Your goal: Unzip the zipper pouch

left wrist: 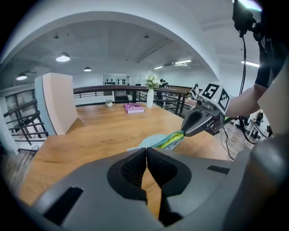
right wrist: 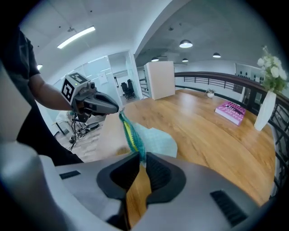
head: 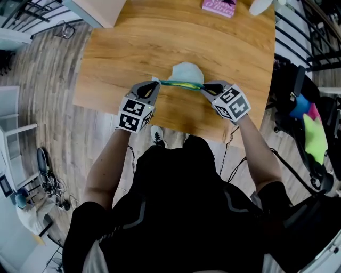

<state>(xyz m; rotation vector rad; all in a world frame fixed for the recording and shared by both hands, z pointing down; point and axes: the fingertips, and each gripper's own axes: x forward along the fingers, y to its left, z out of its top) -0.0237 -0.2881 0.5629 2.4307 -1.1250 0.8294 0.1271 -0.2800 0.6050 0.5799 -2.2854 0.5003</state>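
A light-blue zipper pouch point(head: 186, 73) with a teal zipper hangs stretched between my two grippers, just above the wooden table point(head: 128, 48) near its front edge. Yellow-green lining shows along the zipper line point(right wrist: 128, 133). My left gripper point(head: 155, 85) is shut on the pouch's left end; in its own view the jaws point(left wrist: 145, 153) meet, with the pouch point(left wrist: 167, 140) running away toward the other gripper point(left wrist: 201, 121). My right gripper point(head: 206, 88) is shut on the zipper edge at the pouch's right end, the teal strip entering its jaws point(right wrist: 141, 159).
A pink book point(head: 218, 6) lies at the table's far edge, next to a white vase point(right wrist: 264, 113) with flowers. A pale upright panel point(left wrist: 58, 106) stands beyond the table's left side. Railings ring the floor. The person's shoe point(head: 157, 136) shows below the front edge.
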